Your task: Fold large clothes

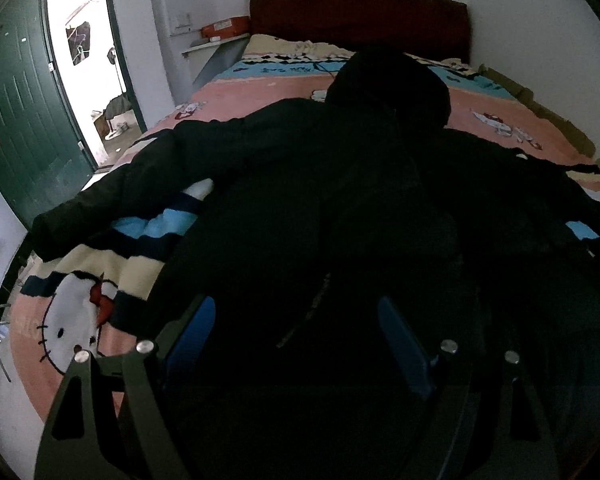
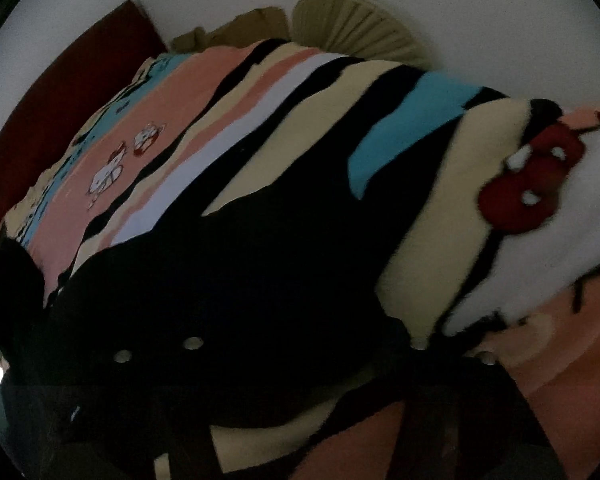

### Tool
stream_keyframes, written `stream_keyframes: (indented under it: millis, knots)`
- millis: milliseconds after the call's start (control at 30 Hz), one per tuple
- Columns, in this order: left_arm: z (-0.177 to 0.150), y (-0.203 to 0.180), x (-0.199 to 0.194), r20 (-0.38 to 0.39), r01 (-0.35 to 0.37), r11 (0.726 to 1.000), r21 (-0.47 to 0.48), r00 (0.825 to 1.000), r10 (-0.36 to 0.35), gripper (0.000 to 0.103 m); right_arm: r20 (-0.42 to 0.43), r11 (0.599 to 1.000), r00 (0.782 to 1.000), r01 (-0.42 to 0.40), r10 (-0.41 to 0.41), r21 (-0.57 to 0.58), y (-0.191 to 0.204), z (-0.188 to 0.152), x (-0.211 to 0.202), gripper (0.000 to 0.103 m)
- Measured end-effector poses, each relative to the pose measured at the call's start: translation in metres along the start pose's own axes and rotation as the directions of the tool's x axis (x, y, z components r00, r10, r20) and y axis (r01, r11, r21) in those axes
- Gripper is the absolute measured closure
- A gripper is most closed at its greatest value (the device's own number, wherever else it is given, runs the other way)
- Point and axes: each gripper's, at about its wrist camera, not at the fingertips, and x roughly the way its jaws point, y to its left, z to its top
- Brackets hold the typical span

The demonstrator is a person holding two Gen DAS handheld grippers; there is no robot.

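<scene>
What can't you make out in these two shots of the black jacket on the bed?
- Left wrist view: the black hooded jacket is so dark that its zipper and folds barely show.
- Right wrist view: the right gripper is lost in shadow and motion blur, so open or shut is unclear.
- Right wrist view: the jacket's near hem is cut off by the lower edge.

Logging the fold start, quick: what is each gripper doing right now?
Left gripper: jaws open, over the black hooded jacket, holding nothing.
Right gripper: too dark and blurred to tell.

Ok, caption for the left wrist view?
Black hooded coat spread flat on a cartoon blanket, left gripper open above its hem.
</scene>
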Motion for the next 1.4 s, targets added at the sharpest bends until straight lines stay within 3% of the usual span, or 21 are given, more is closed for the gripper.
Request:
stream_keyframes:
  millis: [33,133,300,567,767,933,1200,1400]
  knots:
    - [0.0,0.001,-0.001,0.003,0.001,1.0,-0.003,1.0,-0.001,0.019,0.007,1.0,1.0,-0.011,0.011,-0.015,0.003,0.0,-0.002,0.069]
    - [0.001,0.002,-0.007,0.015,0.021,1.0,-0.014,1.0,-0.02,0.019,0.033,0.999,0.999,-0.032,0.033,-0.043,0.009,0.002,-0.017,0.08]
    - [0.002,0.006,-0.024,0.042,0.072,0.997,-0.036,0.997,-0.07,0.019,0.094,0.992,0.991,-0.086,0.095,-0.097,0.029,0.001,-0.057,0.085]
    - [0.006,0.02,-0.056,0.124,0.024,0.999,-0.041,0.992,-0.018,0.019,0.161,0.947,0.957,-0.199,0.243,-0.251,0.106,-0.003,-0.132,0.089]
    - [0.005,0.038,-0.07,0.143,0.021,0.999,-0.045,0.99,-0.014,0.019,0.151,0.87,0.907,-0.312,0.392,-0.382,0.189,-0.024,-0.195,0.09]
    - [-0.001,0.059,-0.078,0.15,0.036,0.996,-0.084,0.988,-0.023,0.019,0.113,0.782,0.858,-0.393,0.501,-0.483,0.27,-0.057,-0.238,0.091]
    - [-0.012,0.094,-0.074,0.146,0.048,0.986,-0.157,0.989,-0.025,0.019,-0.002,0.648,0.806,-0.477,0.591,-0.594,0.383,-0.119,-0.263,0.092]
    - [-0.016,0.112,-0.07,0.142,0.033,0.981,-0.189,0.99,-0.006,0.019,-0.116,0.551,0.777,-0.534,0.619,-0.641,0.45,-0.178,-0.255,0.093]
